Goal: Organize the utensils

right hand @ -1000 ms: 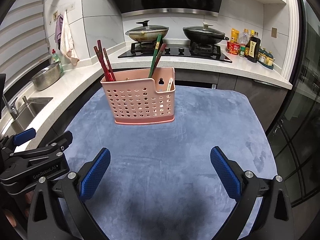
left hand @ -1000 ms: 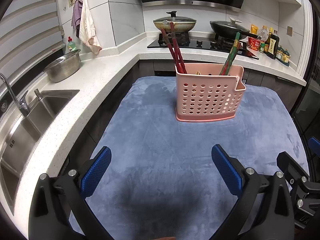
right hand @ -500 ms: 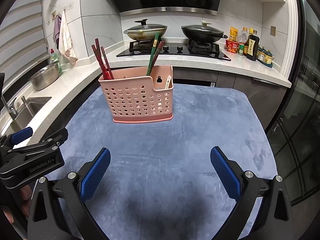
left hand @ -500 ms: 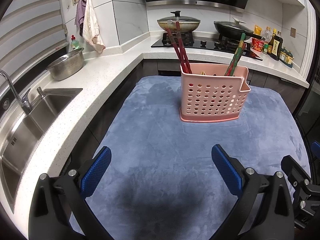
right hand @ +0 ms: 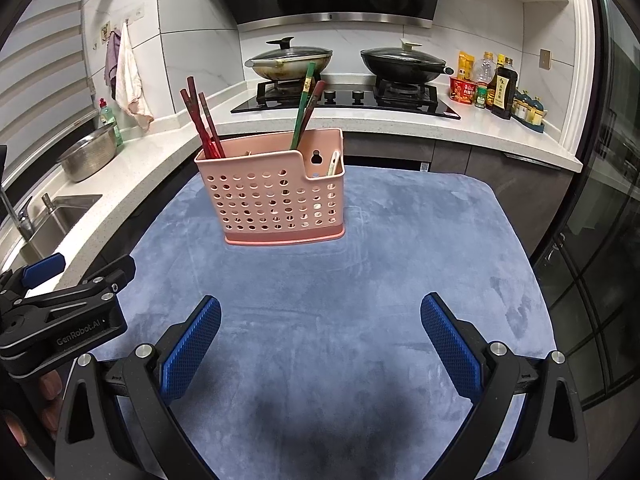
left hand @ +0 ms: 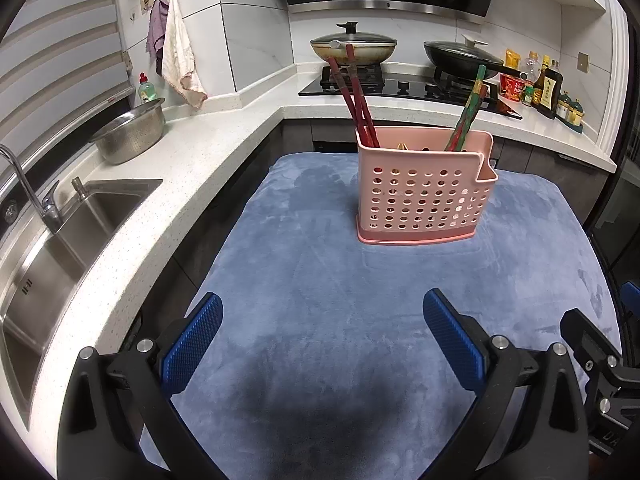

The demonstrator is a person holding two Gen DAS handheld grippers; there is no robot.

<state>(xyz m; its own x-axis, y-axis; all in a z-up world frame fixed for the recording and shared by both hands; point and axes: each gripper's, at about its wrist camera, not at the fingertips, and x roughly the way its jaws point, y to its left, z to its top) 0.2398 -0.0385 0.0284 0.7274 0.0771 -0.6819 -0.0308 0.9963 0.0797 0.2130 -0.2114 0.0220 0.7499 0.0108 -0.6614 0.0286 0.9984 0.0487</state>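
Observation:
A pink perforated utensil basket (left hand: 424,192) stands upright on the blue mat (left hand: 320,300); it also shows in the right wrist view (right hand: 280,200). Red chopsticks (left hand: 356,100) lean in its left compartment, green and red chopsticks (left hand: 468,108) in the right part. A pale utensil (right hand: 333,163) sits in the small right compartment. My left gripper (left hand: 322,340) is open and empty, low over the mat, well short of the basket. My right gripper (right hand: 320,340) is open and empty too. The left gripper's body (right hand: 64,320) shows at the left of the right wrist view.
A white counter (left hand: 168,184) with a sink (left hand: 60,240) and a steel bowl (left hand: 130,132) runs along the left. A stove with two lidded pans (right hand: 348,64) and sauce bottles (right hand: 496,84) stand behind. A glass door (right hand: 600,240) is at the right.
Both grippers have drifted slightly; the basket sits a little further right in both views. Both stay open and empty.

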